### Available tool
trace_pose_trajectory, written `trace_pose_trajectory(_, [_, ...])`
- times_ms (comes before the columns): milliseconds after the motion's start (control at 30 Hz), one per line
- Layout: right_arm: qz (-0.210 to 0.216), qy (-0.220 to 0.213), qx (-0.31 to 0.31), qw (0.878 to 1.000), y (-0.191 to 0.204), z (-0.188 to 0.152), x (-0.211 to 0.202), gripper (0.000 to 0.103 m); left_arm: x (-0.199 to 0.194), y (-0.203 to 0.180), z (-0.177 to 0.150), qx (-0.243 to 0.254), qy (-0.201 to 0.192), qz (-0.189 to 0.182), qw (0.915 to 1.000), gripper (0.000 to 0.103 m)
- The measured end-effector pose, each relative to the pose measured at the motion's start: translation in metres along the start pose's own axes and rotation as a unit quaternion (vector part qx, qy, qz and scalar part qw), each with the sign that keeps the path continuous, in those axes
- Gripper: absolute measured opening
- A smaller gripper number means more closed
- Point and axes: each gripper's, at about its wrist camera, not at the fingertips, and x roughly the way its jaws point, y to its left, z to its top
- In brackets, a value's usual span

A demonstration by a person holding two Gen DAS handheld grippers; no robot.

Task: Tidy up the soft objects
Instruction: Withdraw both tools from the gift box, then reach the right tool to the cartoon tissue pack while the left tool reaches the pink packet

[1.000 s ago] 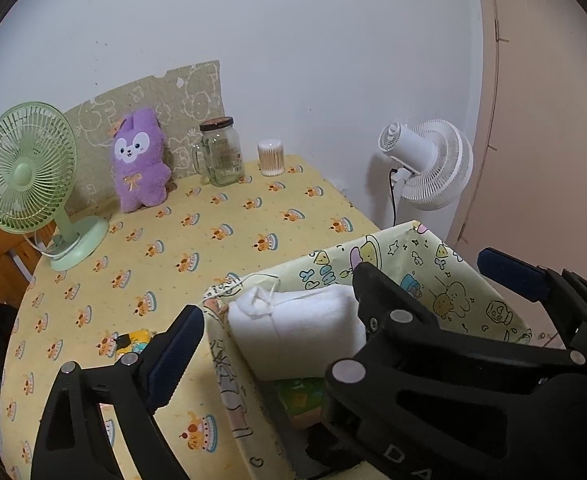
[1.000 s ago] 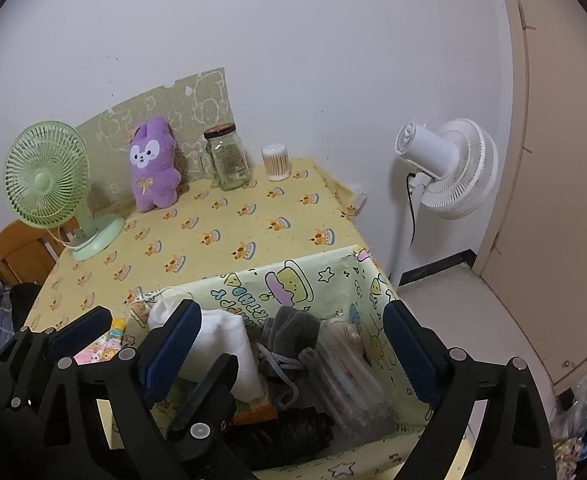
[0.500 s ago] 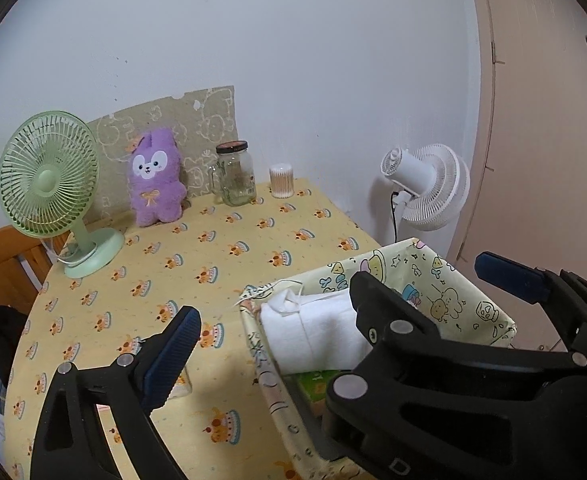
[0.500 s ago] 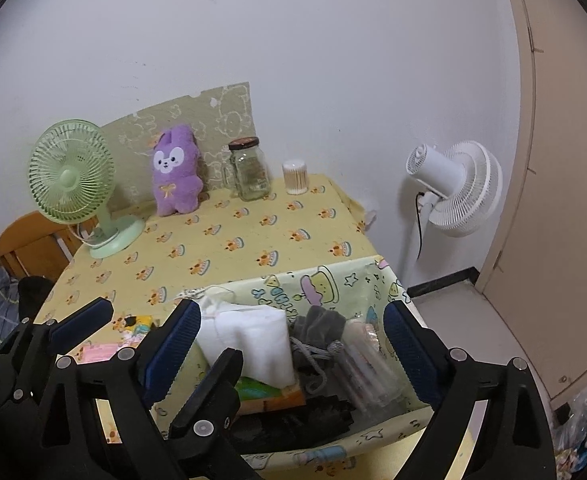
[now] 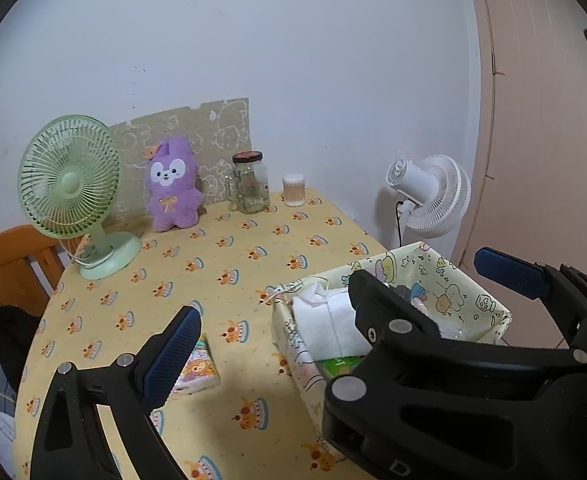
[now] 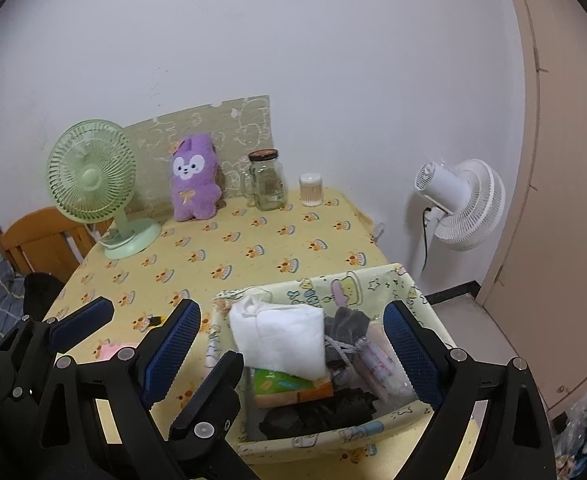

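Yellow cartoon-print fabric forms the storage bin [image 5: 461,280] near the table's edge in the left wrist view; a folded white cloth [image 5: 329,324] lies at its near-left end with a green packet [image 5: 335,364] just below it. The left gripper [image 5: 333,312] hangs above with its jaws spread wide, holding nothing. A small cartoon tissue pack [image 5: 197,372] lies on the yellow cake-print tablecloth [image 5: 233,264] beside the lower finger. At the back stand a green desk fan [image 5: 71,192], a purple plush rabbit [image 5: 171,190], a glass jar [image 5: 249,184] and a cotton swab tub [image 5: 294,190].

From the right wrist view, the bin [image 6: 373,284] also holds a grey drawstring pouch [image 6: 347,330], a clear wrapped bundle [image 6: 381,364] and something black [image 6: 325,408] at the bottom, beside the white cloth [image 6: 281,340]. The right gripper [image 6: 293,352] is wide apart and empty, straddling the bin. A white floor fan [image 6: 461,200] stands beside the table against the pale wall, and a wooden chair [image 6: 37,240] sits at the left.
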Motion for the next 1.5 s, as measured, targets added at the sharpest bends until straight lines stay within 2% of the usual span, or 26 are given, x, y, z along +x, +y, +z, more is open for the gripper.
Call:
trace_pose_trajectory(933, [0.044,0.003,-0.03,0.999,0.085,-0.003,-0.014,0.095,-0.044,0.074,-0.018,-0.028,-0.019,0.056,0.9978,0.098])
trace_pose_trajectory(1500, [0.07,0.023,-0.041,0.996,0.121,-0.023,0.009,0.095,-0.033,0.106,-0.046,-0.054,0.007,0.079,0.9954,0.098])
